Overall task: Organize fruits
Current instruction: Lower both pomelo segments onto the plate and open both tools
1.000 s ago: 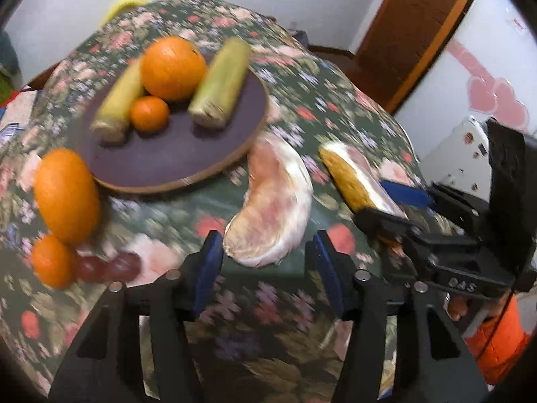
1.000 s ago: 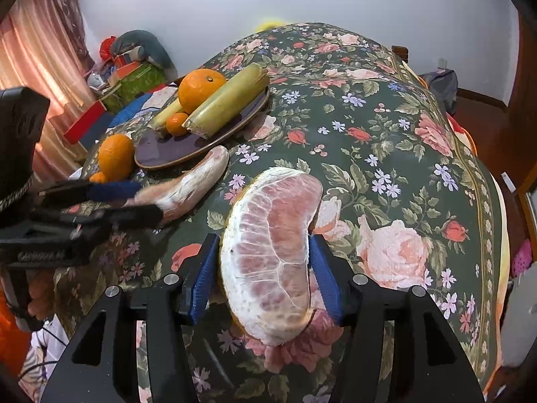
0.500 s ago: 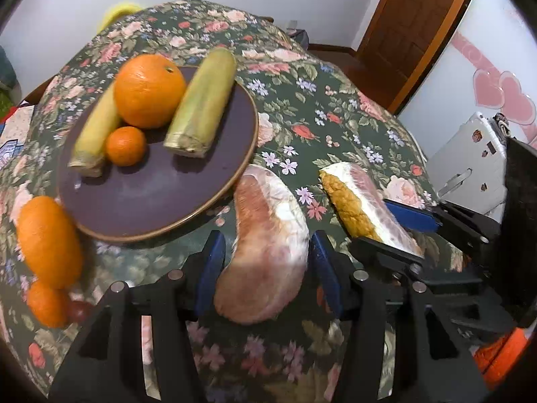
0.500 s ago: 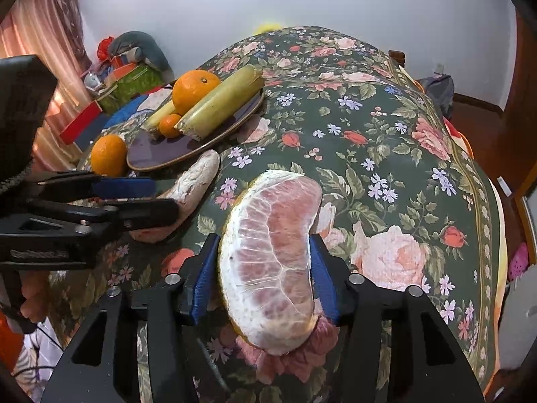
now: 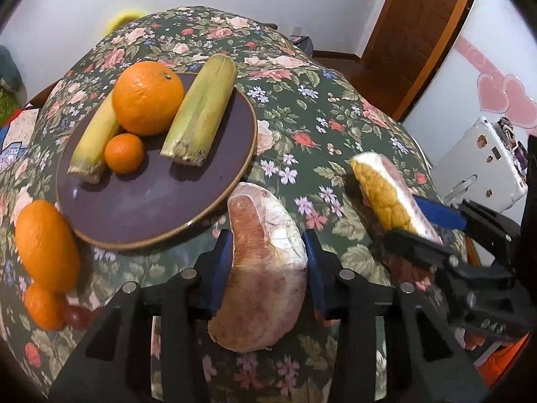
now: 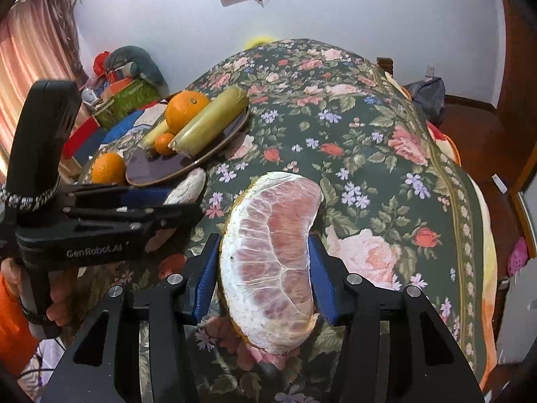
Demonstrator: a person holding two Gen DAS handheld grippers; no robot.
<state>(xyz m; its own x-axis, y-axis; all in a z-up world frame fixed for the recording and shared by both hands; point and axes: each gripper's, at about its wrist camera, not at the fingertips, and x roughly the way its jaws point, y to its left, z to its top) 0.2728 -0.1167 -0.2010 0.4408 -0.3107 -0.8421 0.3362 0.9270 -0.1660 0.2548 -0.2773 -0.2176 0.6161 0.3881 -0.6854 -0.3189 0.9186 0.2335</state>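
While its jaws are closing, the left gripper point(image 5: 266, 268) has a peeled pomelo wedge point(image 5: 265, 268) between its blue pads, low in the frame's centre, just below the rim of the purple plate point(image 5: 188, 181); the pads appear to touch it, though the fisheye blurs this. On the plate at upper left lie a large orange point(image 5: 147, 97), a small one and two sugarcane pieces. The right gripper point(image 6: 265, 268), narrowly parted, clamps a second pomelo wedge point(image 6: 272, 262) at lower centre, above the floral tablecloth point(image 6: 369, 127).
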